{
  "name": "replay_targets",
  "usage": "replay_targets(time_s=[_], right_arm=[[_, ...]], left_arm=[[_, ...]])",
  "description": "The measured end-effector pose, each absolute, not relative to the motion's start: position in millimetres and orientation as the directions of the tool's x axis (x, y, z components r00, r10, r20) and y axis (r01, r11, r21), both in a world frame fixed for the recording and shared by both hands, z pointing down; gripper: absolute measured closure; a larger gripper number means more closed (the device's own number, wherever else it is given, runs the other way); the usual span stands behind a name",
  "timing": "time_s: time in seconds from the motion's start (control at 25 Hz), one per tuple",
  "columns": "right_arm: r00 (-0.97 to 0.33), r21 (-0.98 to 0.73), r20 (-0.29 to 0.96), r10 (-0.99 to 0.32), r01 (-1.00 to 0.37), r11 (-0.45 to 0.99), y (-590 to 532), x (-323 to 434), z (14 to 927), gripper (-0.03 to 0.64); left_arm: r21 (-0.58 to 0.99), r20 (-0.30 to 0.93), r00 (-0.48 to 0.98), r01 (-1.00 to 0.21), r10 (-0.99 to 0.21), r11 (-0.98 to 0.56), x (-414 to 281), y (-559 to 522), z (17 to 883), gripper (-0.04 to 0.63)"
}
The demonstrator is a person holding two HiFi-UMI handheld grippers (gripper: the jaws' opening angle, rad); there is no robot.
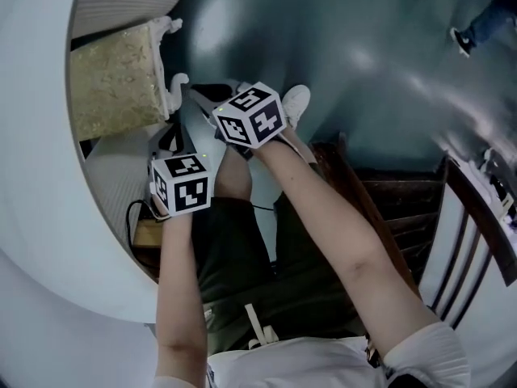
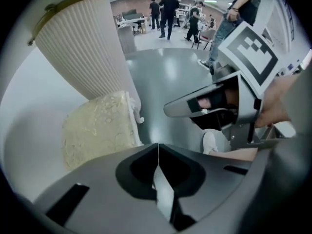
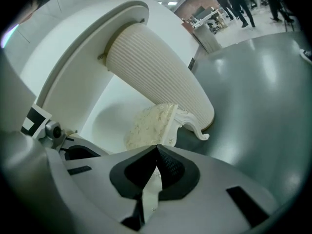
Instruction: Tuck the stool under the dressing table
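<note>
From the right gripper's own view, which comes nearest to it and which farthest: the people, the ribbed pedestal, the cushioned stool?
1. Cushioned stool, just ahead of the right gripper, centre.
2. Ribbed pedestal, behind and above the stool.
3. People, far off at upper right.

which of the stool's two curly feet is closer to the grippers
The lower foot in the head view, just left of the right gripper; the other foot curls out farther up, well clear of it.

Cream floral stool [image 1: 113,79], white ribbed dressing table [image 3: 156,72]
</note>
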State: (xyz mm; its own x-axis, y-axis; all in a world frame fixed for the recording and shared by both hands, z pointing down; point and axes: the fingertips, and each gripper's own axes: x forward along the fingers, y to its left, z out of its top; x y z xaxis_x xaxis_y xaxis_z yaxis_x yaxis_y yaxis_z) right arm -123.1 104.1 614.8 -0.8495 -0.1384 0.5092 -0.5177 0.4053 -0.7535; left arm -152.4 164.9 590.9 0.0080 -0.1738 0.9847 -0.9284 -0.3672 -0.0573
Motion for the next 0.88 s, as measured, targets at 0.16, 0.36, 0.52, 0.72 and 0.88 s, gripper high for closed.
replay_targets(time_s=[0.16,0.36,0.52,0.72,0.88], right_arm=[[-0.826,-0.719,0.533,-0.183,-0.556,0.416,98.8,-85.7,580.6,0.609],[-0.792,-0.662,0.566,-0.23,-0.602,0.446,88.6,-43.2,538.7,0.609],[-0.752,-0.601,0.594,-0.284,-0.65,0.465,82.1,-12.4,500.9,0.609],[-0.708,-0.522,0.601,-0.371,-0.699,0.489,71.0,31.4,422.9,0.609],[-0.677,-0.488,0.581,-0.452,-0.734,0.473,63.8,72.5,340.2,0.609]], left_arm=[[-0.007,0.969,0.085,-0.929,-0.232,-0.37,-121.9,152.5,570.0,0.589],[0.07,0.935,0.189,-0.928,-0.3,-0.367,-89.8,130.8,539.8,0.591],[0.139,0.891,0.284,-0.913,-0.354,-0.384,-71.1,115.0,507.5,0.591],[0.195,0.828,0.366,-0.899,-0.425,-0.392,-48.1,91.0,438.9,0.591],[0.196,0.775,0.403,-0.885,-0.487,-0.422,-23.3,68.7,357.9,0.592]])
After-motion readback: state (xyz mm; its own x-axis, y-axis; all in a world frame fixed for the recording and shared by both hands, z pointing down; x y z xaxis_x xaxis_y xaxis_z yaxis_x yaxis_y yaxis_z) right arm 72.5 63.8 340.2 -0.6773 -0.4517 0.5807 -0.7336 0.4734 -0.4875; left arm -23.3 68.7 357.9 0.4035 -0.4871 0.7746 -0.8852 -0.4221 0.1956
